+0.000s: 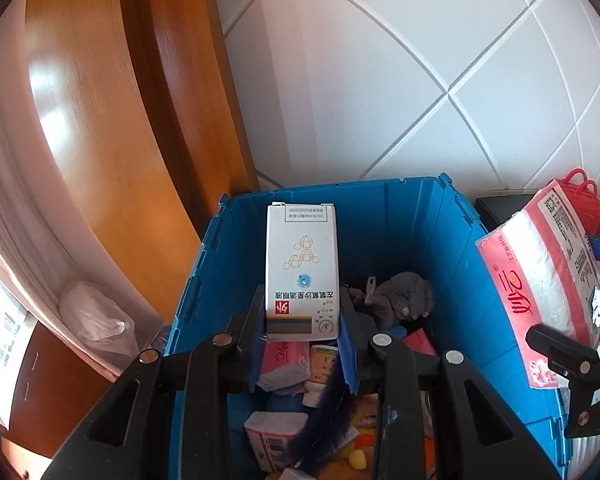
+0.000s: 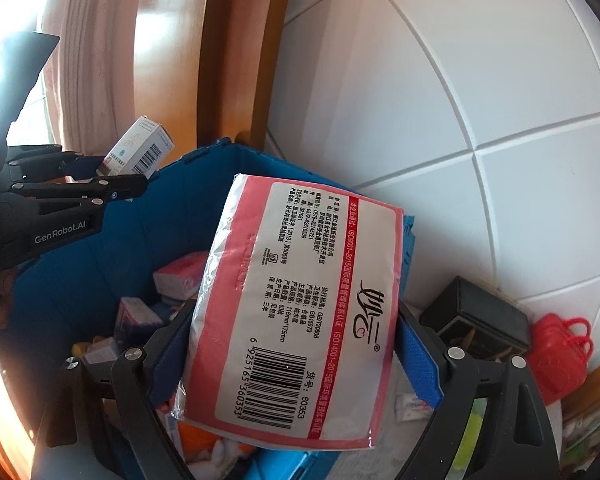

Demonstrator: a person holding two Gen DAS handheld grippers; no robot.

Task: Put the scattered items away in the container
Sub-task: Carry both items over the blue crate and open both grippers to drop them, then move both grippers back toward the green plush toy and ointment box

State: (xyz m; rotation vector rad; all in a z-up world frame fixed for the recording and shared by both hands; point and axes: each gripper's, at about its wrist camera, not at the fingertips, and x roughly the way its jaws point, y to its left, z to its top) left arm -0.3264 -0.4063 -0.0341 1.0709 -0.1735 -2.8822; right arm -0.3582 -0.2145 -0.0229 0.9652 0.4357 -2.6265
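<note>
My left gripper is shut on a white medicine box and holds it upright above the open blue crate. The same box shows in the right wrist view over the crate's left rim. My right gripper is shut on a pink tissue pack, held over the crate's right side. That pack also shows at the right of the left wrist view. The crate holds small tissue packs, a grey plush toy and other small items.
A wooden door frame stands left of the crate and a white tiled wall behind it. A black box and a red toy basket sit to the crate's right. A clear plastic bag lies at left.
</note>
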